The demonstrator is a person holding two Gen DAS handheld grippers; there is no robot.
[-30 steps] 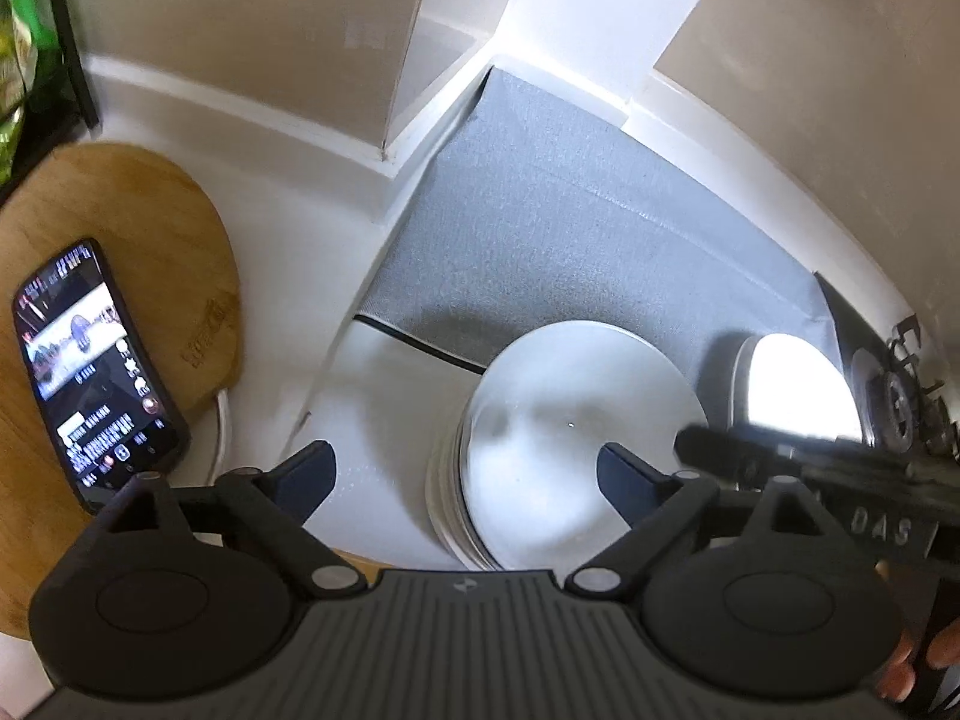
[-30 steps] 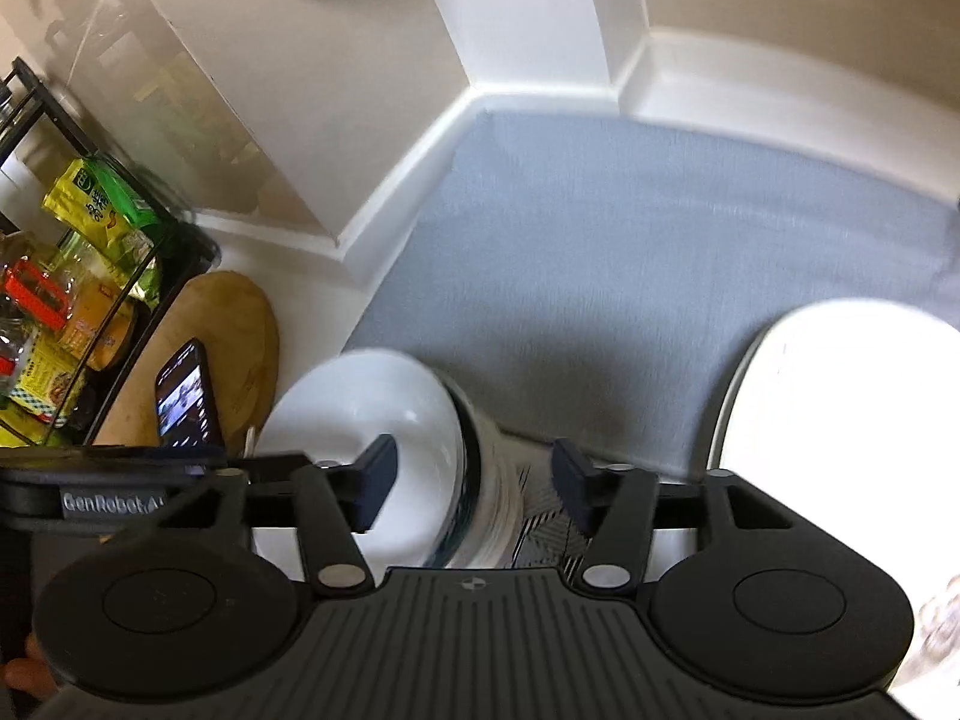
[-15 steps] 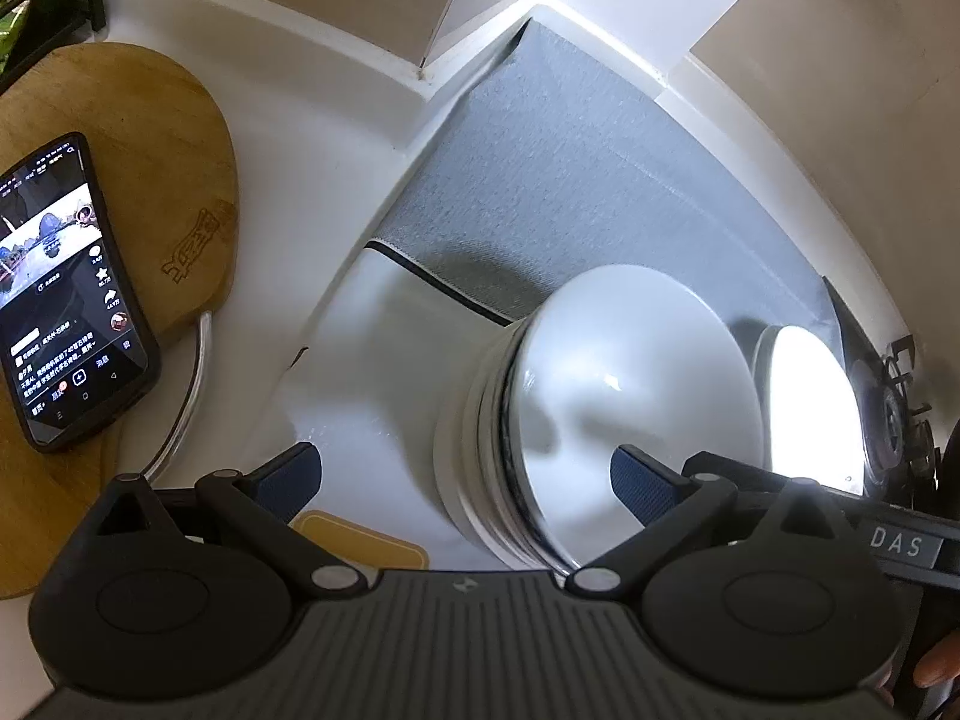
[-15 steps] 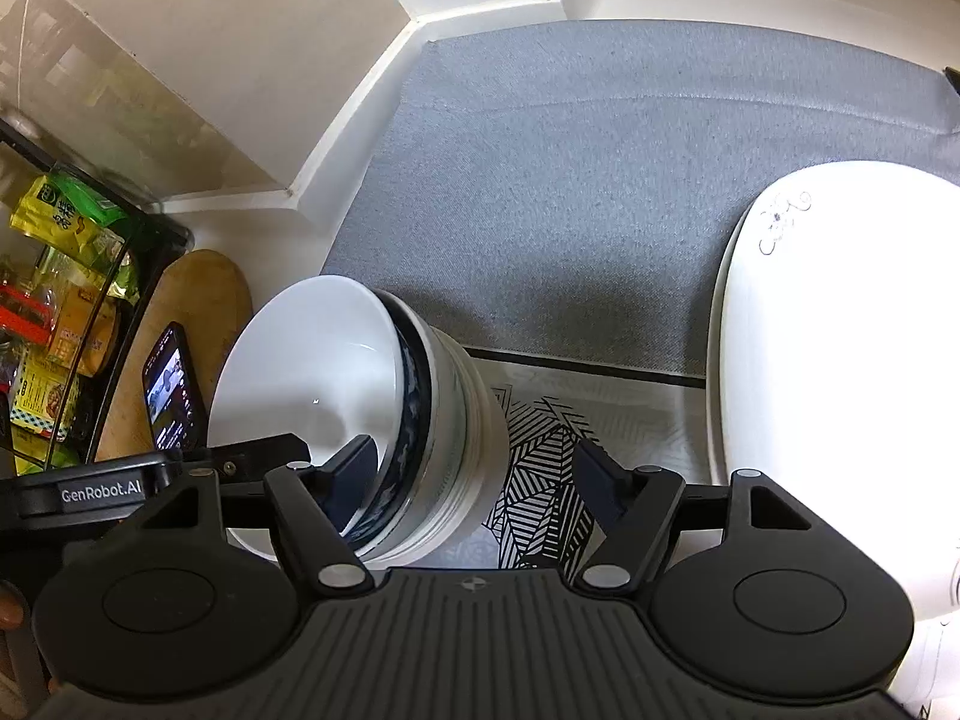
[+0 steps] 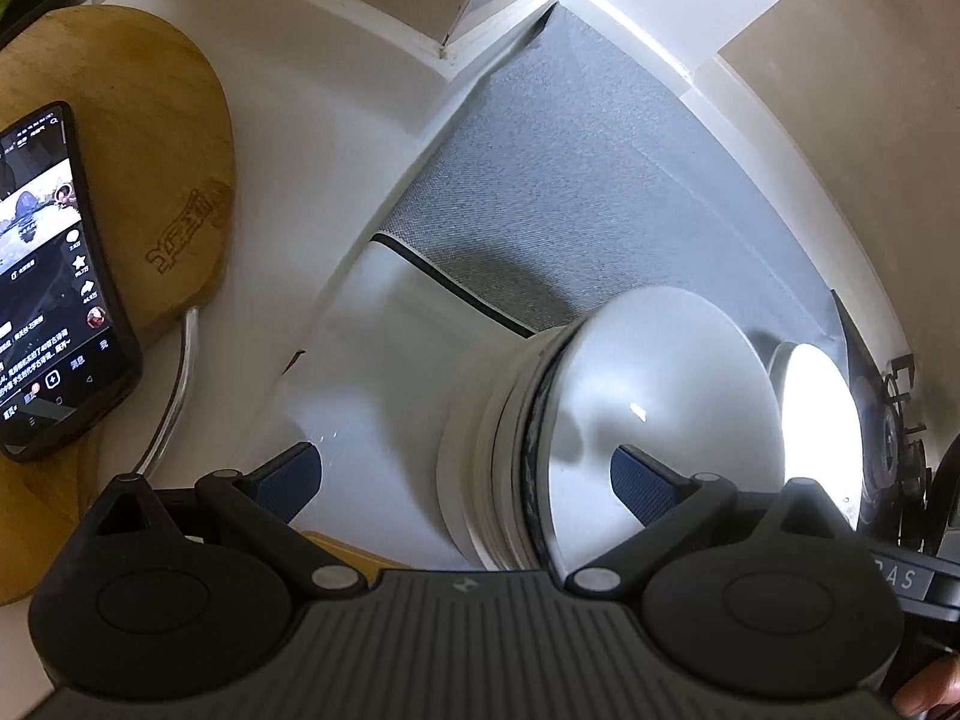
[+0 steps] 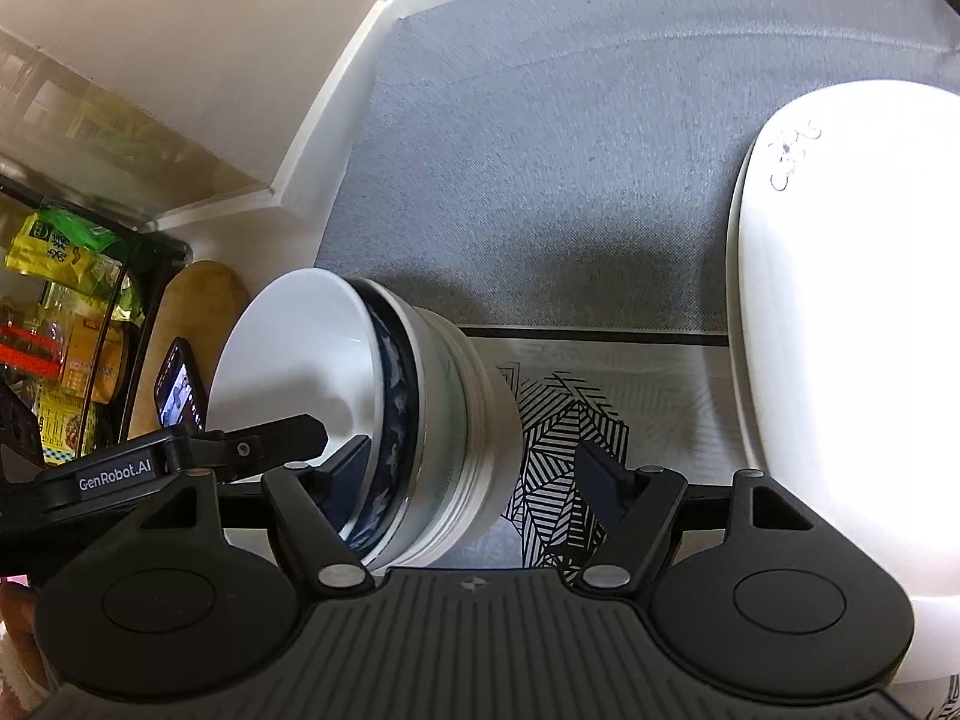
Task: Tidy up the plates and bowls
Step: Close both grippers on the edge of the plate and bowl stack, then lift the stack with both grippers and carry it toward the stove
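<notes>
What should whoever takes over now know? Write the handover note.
Left gripper: open, jaws have just been opening, astride the bowl stack rim, holding nothing.
Right gripper: open, jaws likewise just opening, astride the stack's wall, pads not pressing.
Bowls are nested on the patterned mat; white plate lies beside them.
Left: probably grip and move the stack; nothing lifted yet.

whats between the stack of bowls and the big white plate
Only the black-and-white patterned mat; in the right wrist view nothing else separates the stack of bowls from the white plate.
</notes>
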